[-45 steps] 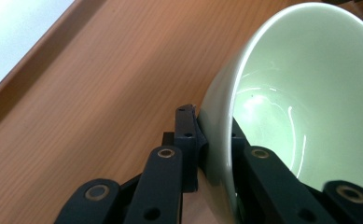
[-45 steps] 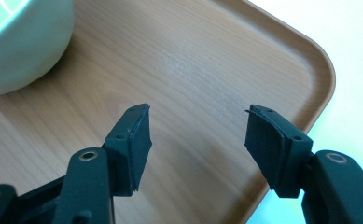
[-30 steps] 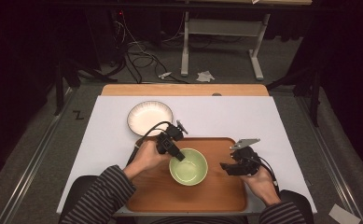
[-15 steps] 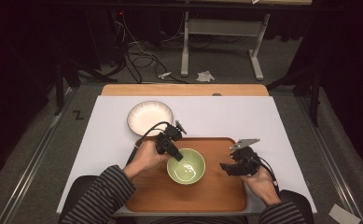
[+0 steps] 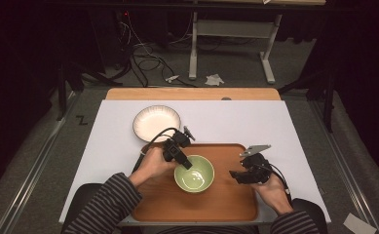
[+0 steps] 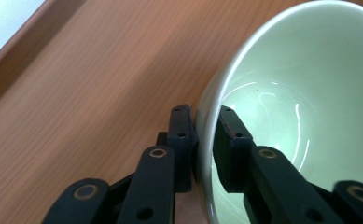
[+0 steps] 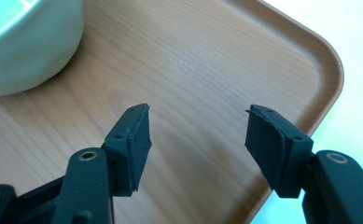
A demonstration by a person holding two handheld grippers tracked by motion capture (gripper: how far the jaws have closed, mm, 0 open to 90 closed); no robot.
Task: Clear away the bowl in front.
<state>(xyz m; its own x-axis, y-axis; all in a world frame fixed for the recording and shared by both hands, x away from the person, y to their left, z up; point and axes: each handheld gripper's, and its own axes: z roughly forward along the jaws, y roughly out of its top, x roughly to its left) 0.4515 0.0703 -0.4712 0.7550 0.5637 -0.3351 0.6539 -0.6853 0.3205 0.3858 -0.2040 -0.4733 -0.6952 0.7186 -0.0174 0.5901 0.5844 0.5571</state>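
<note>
Green glazed ceramic, the bowl (image 5: 194,173) sits on the wooden tray (image 5: 226,204) near its centre, with a white ribbed plate (image 5: 156,123) on the white table cover (image 5: 284,122) off toward 11 o'clock. The left gripper (image 5: 187,163) straddles the bowl's rim at about 10 o'clock; in the left gripper view one jaw stands outside the wall and one inside, and they have just been opening, so the outer pad is at most grazing the wall and a slim gap shows on the inner side, a loosened hold and no longer a clamp. The right gripper (image 5: 234,174) hovers over the tray at 3 o'clock from the bowl, jaws spread wide with nothing between them. Risk from here: if the left hand lifts away before the jaws clear the rim, a pad could snag the slick glaze and tip or drag the bowl across the tray.
</note>
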